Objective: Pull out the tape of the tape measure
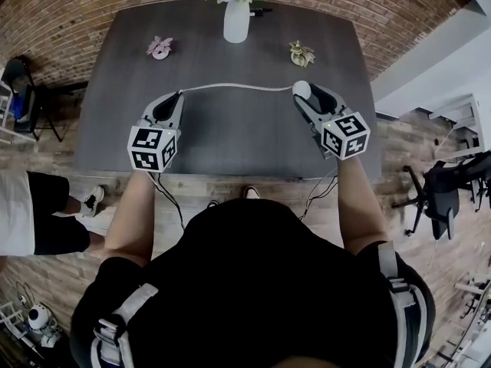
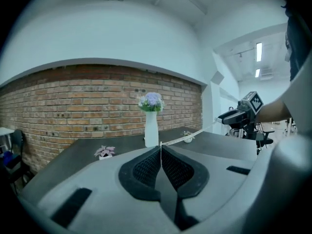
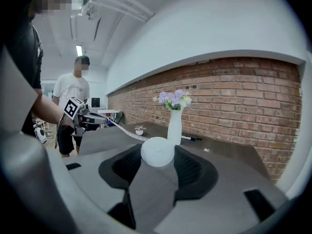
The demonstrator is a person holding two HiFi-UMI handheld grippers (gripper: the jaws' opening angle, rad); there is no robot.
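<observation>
Currently the round white tape measure (image 1: 301, 88) sits clamped between the jaws of the right tool (image 1: 305, 93), held above the right part of the dark worktop (image 1: 230, 140). Its tape (image 1: 238, 87) runs out leftward in one drawn line to the left tool (image 1: 179, 94), whose jaws are pressed together on the tape's end. Both tools hang over the worktop, well apart. Farther back stand a white vase (image 1: 236, 21) of flowers, a left potted plant (image 1: 160, 48) and a right potted plant (image 1: 301, 53).
</observation>
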